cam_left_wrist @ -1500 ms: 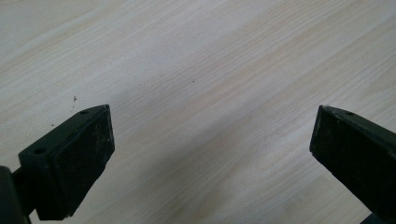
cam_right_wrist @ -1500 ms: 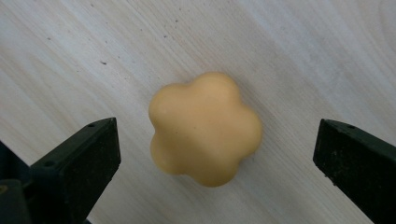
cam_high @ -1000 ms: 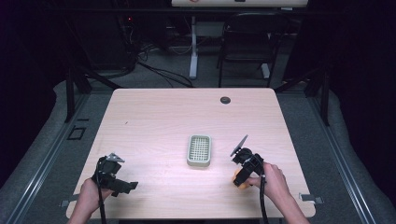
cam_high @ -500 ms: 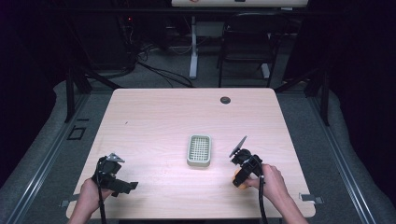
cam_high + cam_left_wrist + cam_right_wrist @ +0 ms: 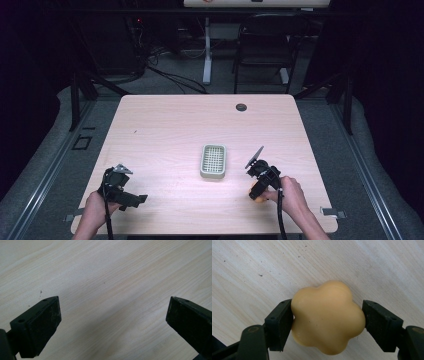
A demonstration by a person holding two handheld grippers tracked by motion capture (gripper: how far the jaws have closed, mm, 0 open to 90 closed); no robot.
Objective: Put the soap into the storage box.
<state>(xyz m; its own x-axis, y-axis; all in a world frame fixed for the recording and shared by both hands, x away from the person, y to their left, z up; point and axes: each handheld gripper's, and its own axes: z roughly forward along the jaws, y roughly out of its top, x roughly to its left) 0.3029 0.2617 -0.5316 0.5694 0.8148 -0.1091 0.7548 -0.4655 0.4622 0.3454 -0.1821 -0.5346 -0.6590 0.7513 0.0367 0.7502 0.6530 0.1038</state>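
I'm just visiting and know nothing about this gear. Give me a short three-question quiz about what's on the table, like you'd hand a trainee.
1. True or false: the right gripper is shut on the yellow flower-shaped soap.
2. Which gripper has nothing between its jaws? A) left gripper B) right gripper
3. In the high view, what lies on the table between the two grippers?

Key
1. True: both pads press its sides, the jaws having just closed on it.
2. A: its jaws stand wide apart over bare wood.
3. A pale green slotted soap dish, with nothing in it.
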